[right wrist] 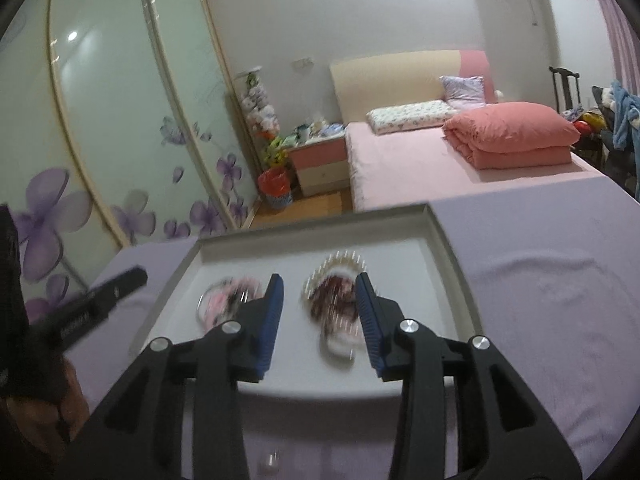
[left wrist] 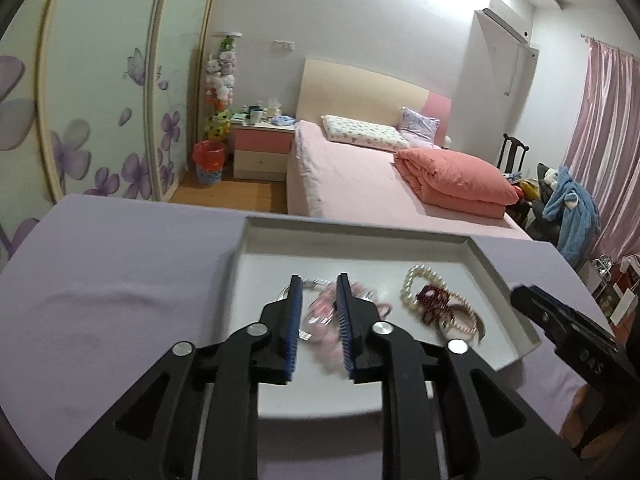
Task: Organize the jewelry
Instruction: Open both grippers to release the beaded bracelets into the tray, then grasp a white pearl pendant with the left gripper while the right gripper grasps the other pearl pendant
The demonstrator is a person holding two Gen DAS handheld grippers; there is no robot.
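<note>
Left wrist view, nearest first: left gripper (left wrist: pixel 318 286) with blue-padded jaws standing apart, poised over a pink bracelet (left wrist: pixel 324 322) that lay blurred on the floor of a shallow white tray (left wrist: pixel 256 240); the pads did not appear to press on it. Just to its right in the same tray lay a pearl bracelet (left wrist: pixel 420 280) overlapping a dark red beaded bracelet (left wrist: pixel 432 304), the two touching, with a rose-gold strand trailing toward the tray's near right corner. Black tip of the right gripper (left wrist: pixel 532 300) showed at the tray's right rim. Right wrist view: right gripper (right wrist: pixel 320 280), jaws apart, straddling the pearl and dark red pile (right wrist: pixel 334 292), which was motion-blurred; contact could not be told, nothing looked clamped. Pink bracelet lay to the left of its left finger. Tray sat on a lilac cloth (left wrist: pixel 120 260) covering the work surface. Beyond: a bed (left wrist: pixel 352 176) with folded coral quilt (left wrist: pixel 452 176), a pink nightstand (left wrist: pixel 262 148), a wardrobe (left wrist: pixel 100 100) with purple flower doors.
</note>
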